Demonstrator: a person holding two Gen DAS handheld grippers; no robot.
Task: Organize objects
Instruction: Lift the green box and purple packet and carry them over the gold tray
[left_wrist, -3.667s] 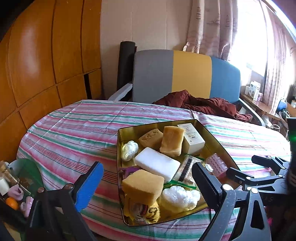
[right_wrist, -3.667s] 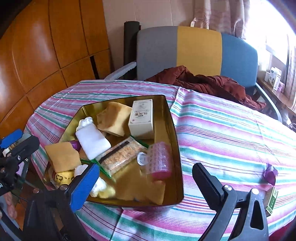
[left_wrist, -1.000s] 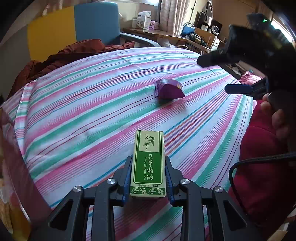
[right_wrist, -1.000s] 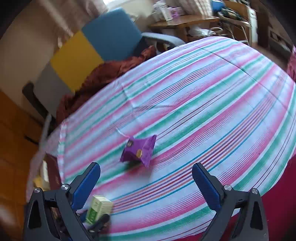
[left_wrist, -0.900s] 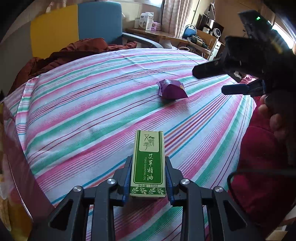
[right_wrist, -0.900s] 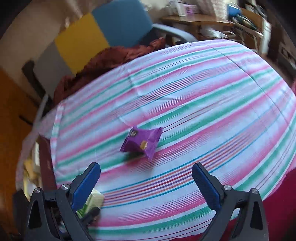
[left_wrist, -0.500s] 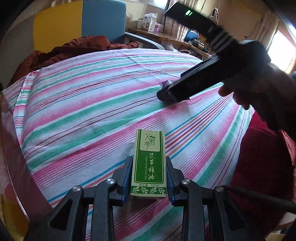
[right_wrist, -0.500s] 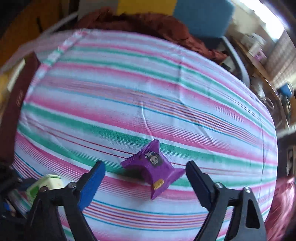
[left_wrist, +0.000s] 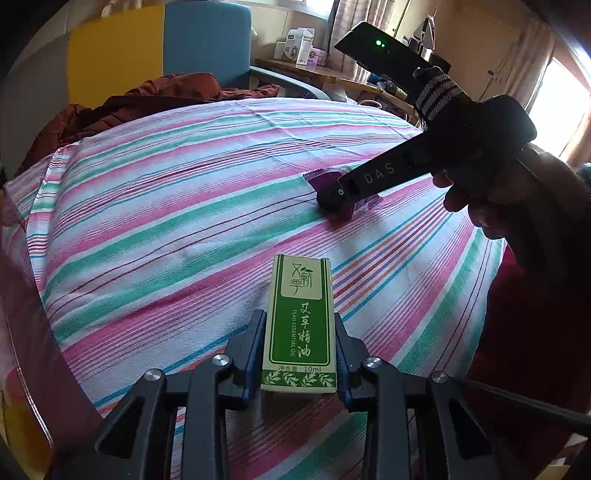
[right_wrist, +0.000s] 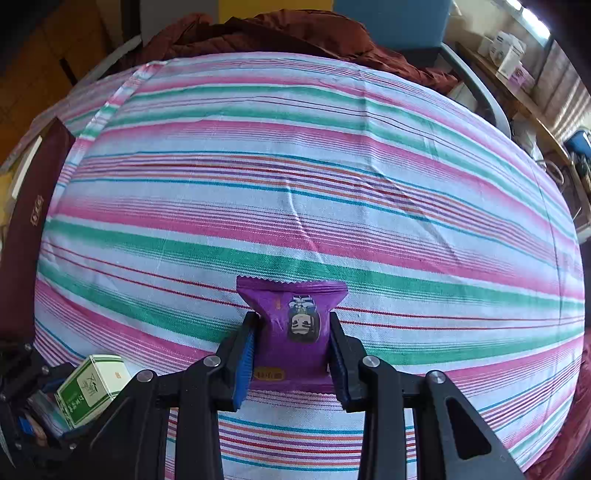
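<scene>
A green essential-oil box (left_wrist: 301, 291) stands on the striped tablecloth (left_wrist: 166, 221) near its front edge, and my left gripper (left_wrist: 298, 316) is shut on its sides. The same box (right_wrist: 90, 387) shows at the lower left of the right wrist view. Farther out on the cloth lies a purple snack packet (right_wrist: 295, 299). My right gripper (right_wrist: 291, 318) points steeply down at it. Its jaws are closing and both blue pads press the packet's sides. In the left wrist view the right gripper (left_wrist: 332, 195) covers most of the packet (left_wrist: 325, 176), with a person's hand (left_wrist: 498, 192) on the handle.
The maroon wall of a tin (right_wrist: 33, 206) lies at the cloth's left edge. A dark red garment (right_wrist: 280, 33) is draped over a grey, yellow and blue chair (left_wrist: 199, 44) behind the table. A side table with small boxes (left_wrist: 303, 40) stands far right. A red-clad lap (left_wrist: 524, 332) borders the table.
The right gripper swung down over the purple packet, rolled, and closed from wide open onto it. The left gripper has kept still with the green box in it.
</scene>
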